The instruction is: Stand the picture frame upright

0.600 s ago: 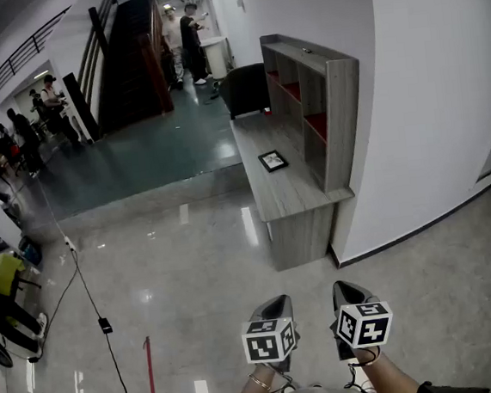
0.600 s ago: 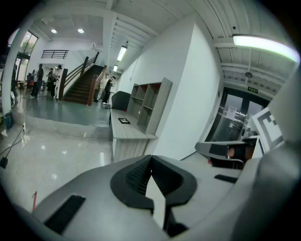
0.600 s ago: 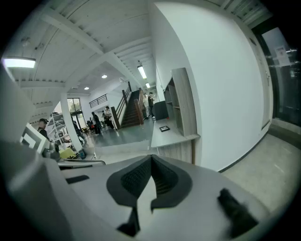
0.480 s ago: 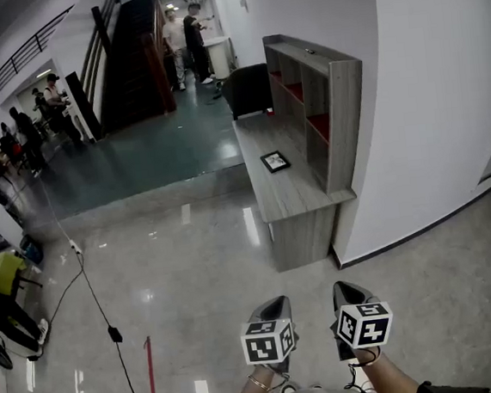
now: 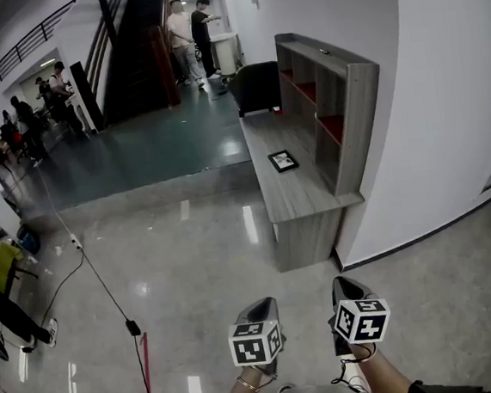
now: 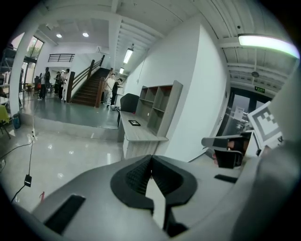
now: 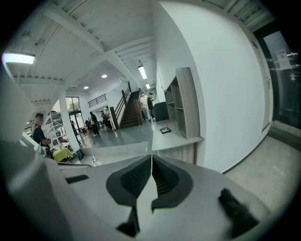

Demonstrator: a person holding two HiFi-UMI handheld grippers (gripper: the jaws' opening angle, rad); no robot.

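Lying flat on the counter (image 5: 296, 202) beside the shelf unit (image 5: 347, 112), the picture frame (image 5: 283, 161) sits well apart from both tools. The left hand-held gripper (image 6: 150, 162) and right hand-held gripper (image 7: 151, 162) have jaws pressed together, pinching nothing. The likely risk is that closed jaws shove the frame along the smooth top or off its edge
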